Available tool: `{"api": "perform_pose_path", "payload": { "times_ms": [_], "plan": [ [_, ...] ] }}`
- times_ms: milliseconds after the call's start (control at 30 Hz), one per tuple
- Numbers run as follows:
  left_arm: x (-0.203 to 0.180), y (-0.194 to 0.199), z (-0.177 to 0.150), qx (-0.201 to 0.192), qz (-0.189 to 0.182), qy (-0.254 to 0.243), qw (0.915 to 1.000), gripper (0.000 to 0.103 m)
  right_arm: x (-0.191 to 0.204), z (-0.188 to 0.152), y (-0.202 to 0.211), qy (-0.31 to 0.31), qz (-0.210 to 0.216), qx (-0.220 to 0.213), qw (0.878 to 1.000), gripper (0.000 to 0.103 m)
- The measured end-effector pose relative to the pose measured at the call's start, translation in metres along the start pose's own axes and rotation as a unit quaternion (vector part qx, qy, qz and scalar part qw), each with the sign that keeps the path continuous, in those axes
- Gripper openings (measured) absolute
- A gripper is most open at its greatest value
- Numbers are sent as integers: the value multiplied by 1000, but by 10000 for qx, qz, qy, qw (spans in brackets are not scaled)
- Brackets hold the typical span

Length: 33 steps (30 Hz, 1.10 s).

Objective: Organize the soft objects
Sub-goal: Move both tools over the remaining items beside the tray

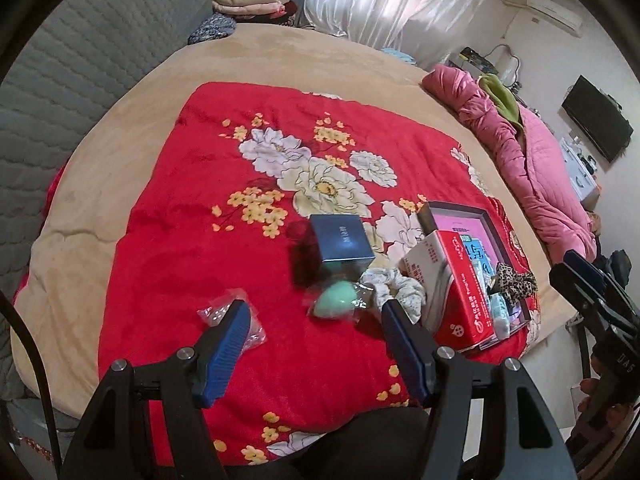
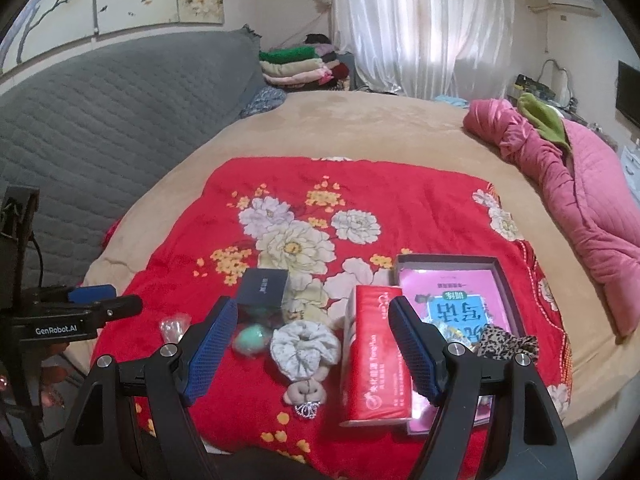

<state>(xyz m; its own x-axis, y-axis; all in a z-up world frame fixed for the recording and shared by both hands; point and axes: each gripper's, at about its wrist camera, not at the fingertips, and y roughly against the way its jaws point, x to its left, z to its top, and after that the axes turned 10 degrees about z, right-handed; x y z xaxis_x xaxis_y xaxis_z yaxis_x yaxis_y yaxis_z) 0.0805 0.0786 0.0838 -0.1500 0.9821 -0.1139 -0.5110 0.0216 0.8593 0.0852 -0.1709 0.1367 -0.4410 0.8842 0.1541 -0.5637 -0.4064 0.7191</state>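
Note:
On the red floral blanket lie a mint-green sponge in clear wrap, a white scrunchie and a leopard scrunchie. My left gripper hovers open just short of the sponge, nothing between its blue pads. In the right wrist view my right gripper is open above the white scrunchie, with the sponge to its left and a small beige plush piece below it. The leopard scrunchie rests on the dark tray.
A dark blue box stands behind the sponge. A red tissue pack leans on the tray, which holds a pink book. A clear plastic bag lies at the left. A pink quilt and grey headboard border the bed.

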Motion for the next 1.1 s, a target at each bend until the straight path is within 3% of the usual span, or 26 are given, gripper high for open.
{"api": "perform_pose_path", "payload": {
  "times_ms": [600, 1100],
  "plan": [
    [21, -52, -31, 552, 154, 19, 9984, 68, 23, -60, -78, 117, 317, 941, 9950, 79],
    [-46, -98, -28, 1073, -303, -574, 9921, 68, 10, -101, -120, -157, 249, 1513, 9881, 79]
  ]
}}
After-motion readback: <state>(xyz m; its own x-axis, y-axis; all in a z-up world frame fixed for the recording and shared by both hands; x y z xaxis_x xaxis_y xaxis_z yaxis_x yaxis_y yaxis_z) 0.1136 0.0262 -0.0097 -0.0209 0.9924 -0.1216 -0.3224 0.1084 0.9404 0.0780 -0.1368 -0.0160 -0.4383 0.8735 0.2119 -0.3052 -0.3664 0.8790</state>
